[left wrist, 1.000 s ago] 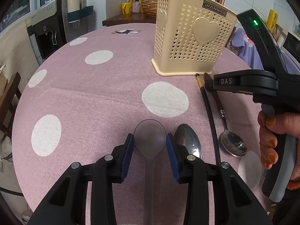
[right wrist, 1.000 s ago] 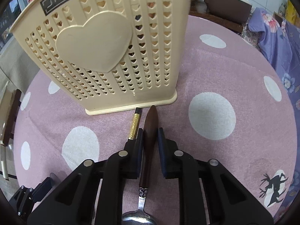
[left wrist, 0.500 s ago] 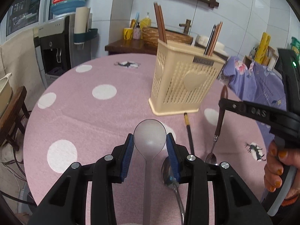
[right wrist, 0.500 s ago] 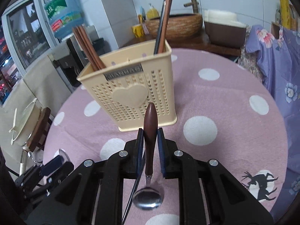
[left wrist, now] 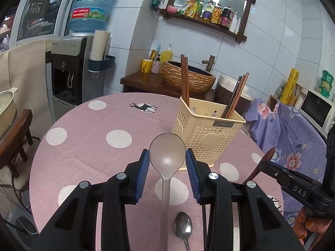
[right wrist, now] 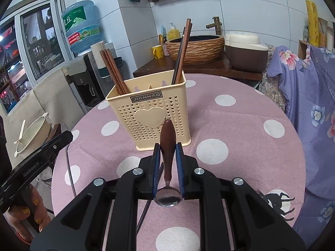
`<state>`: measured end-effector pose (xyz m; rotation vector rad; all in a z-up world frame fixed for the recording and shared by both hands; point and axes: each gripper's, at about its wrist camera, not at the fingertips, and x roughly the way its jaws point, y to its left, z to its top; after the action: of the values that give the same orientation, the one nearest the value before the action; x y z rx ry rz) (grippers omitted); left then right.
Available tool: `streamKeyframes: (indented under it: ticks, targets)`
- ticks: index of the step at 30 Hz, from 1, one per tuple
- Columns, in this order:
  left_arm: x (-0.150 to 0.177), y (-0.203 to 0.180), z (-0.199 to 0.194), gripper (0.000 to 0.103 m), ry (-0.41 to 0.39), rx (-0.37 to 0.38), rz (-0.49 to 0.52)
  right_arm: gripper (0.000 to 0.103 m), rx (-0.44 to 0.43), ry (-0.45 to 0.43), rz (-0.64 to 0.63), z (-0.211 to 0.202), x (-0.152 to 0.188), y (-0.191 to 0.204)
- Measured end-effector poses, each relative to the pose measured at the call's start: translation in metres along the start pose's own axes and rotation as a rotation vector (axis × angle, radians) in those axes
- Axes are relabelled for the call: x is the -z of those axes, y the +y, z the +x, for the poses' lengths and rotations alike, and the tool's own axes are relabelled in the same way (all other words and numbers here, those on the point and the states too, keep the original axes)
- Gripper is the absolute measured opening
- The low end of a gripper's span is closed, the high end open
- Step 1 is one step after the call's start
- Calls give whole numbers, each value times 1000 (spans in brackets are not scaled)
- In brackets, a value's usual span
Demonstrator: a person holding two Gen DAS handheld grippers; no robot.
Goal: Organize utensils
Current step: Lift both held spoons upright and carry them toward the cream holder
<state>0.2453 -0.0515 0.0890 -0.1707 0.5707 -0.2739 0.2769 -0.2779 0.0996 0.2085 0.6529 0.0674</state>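
The left gripper clamps a frosted translucent spoon by its bowl; the right gripper pinches a wooden-handled steel spoon. Both hang above the pink polka-dot tablecloth, near the perforated cream holder with its chopsticks.

Chopsticks in holder on table
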Motion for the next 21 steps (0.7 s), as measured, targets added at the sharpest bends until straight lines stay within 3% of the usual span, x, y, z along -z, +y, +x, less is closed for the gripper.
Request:
streamKeyframes:
  ticks: [21]
  targets:
    - [16,19,17,36,51,-9,-37,16,6,-14,-17,-5,6,5]
